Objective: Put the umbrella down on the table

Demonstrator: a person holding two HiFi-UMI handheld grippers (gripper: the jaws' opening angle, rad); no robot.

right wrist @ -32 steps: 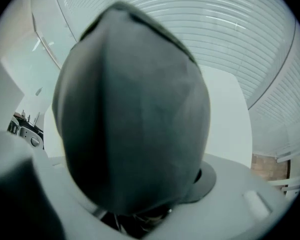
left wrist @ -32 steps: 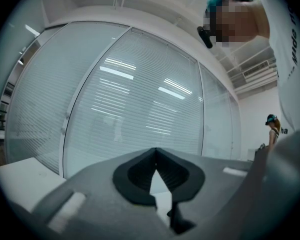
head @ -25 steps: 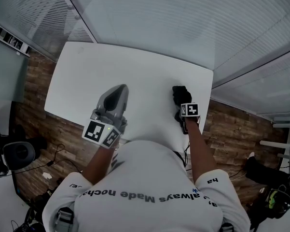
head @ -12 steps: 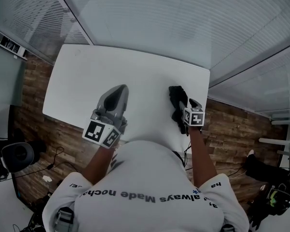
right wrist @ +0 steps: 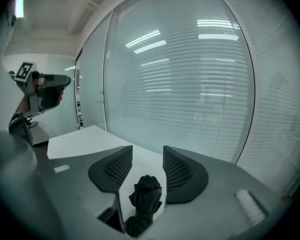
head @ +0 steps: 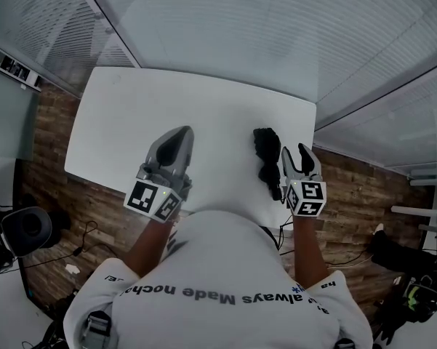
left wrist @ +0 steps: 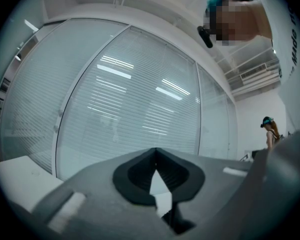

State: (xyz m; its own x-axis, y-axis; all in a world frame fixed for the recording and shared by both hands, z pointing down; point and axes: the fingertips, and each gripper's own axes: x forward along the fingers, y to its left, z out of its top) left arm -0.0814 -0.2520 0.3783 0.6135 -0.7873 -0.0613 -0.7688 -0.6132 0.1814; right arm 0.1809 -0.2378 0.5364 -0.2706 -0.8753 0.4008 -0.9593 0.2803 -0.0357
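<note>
Head view: the right gripper (head: 296, 155) hangs over the table's (head: 131, 115) near right edge, forearm straight out from the body and nose tipped slightly down. Its jaws are apart and closing, with nothing gripped. The left gripper (head: 173, 142) is held level above the table, jaws together and empty. The umbrella (head: 267, 158), black and folded into a crumpled bundle, lies on the white table just left of the right gripper, clear of its jaws.
</note>
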